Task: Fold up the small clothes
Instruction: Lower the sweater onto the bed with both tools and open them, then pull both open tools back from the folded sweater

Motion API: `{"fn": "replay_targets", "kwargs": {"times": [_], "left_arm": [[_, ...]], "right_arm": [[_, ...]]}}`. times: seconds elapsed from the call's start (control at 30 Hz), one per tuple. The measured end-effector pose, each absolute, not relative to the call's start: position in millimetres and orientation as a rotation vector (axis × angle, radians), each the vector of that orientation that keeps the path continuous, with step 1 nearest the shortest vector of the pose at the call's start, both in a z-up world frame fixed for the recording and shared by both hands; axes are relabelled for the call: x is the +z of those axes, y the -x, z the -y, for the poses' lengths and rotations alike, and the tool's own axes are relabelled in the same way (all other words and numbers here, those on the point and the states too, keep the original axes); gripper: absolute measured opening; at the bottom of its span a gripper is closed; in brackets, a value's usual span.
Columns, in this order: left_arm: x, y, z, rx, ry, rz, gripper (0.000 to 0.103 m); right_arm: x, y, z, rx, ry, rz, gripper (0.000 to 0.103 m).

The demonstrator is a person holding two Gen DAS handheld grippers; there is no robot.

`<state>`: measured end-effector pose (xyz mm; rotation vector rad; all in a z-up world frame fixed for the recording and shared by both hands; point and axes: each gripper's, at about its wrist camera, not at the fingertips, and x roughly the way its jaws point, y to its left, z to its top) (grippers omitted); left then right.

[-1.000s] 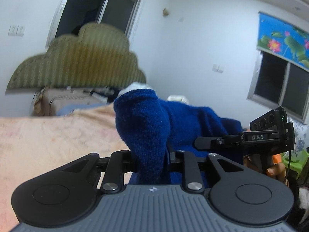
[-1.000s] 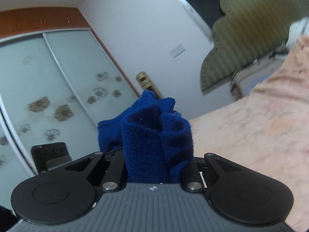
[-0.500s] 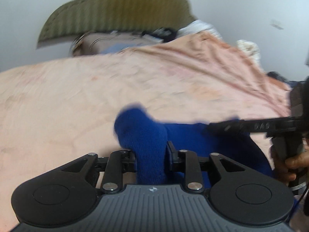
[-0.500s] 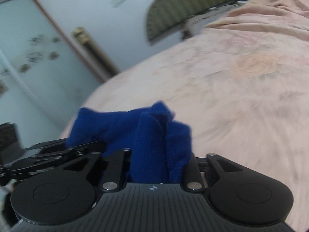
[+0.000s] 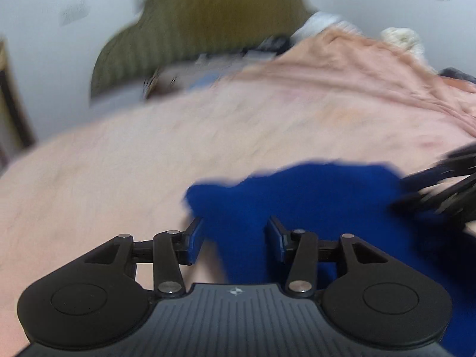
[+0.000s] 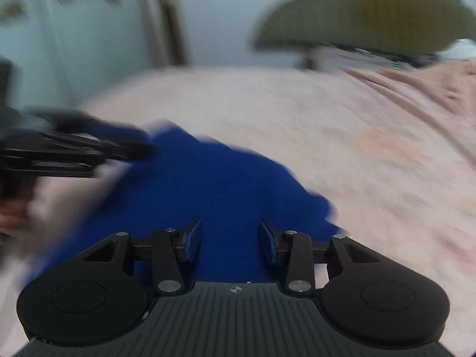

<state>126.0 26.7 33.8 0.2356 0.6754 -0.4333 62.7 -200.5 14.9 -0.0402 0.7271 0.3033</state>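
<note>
Left wrist: blurred blue garment (image 5: 297,196), apparently unclamped.

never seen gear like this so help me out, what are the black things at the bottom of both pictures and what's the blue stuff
Each picture comes from a camera mounted on a tool a person carries, looking forward along its two fingers. The black parts are those tools: the left hand-held gripper in one view, the right hand-held gripper in the other. Both have their jaws apart, gripping nothing. The blue stuff is a small dark blue knitted garment, lying on a pink bedspread between the fingers. Behind it stands an olive green padded headboard. Both pictures are blurred by motion.
</note>
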Motion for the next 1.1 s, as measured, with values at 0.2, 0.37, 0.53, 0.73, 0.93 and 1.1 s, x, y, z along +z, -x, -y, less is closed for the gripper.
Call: {"fn": "replay_targets", "kwargs": {"times": [0.2, 0.37, 0.53, 0.73, 0.93, 1.1], "left_arm": [[60.2, -89.3, -64.4, -0.455, -0.015, -0.706, 0.058], [52.2, -18.6, -45.7, -0.479, -0.157, -0.680, 0.065], [47.6, 43.6, -59.5, -0.531, -0.252, -0.609, 0.083], [32.4, 82.5, -55.3, -0.560, -0.434, -0.537, 0.084], [17.7, 83.9, -52.5, -0.425, -0.515, -0.502, 0.084], [22.4, 74.0, -73.6, -0.321, -0.410, -0.512, 0.085]], "right_arm": [[39.0, -5.9, 209.4, 0.256, -0.109, -0.620, 0.058], [23.1, 14.1, 199.6, 0.169, -0.122, -0.725, 0.061], [21.4, 63.5, 229.8, 0.128, -0.361, -0.683, 0.065], [19.8, 92.0, 229.9, 0.163, -0.418, -0.714, 0.029], [-0.5, 78.7, 229.7, 0.163, -0.501, -0.712, 0.012], [5.4, 83.4, 231.9, 0.214, -0.581, -0.668, 0.010]]}}
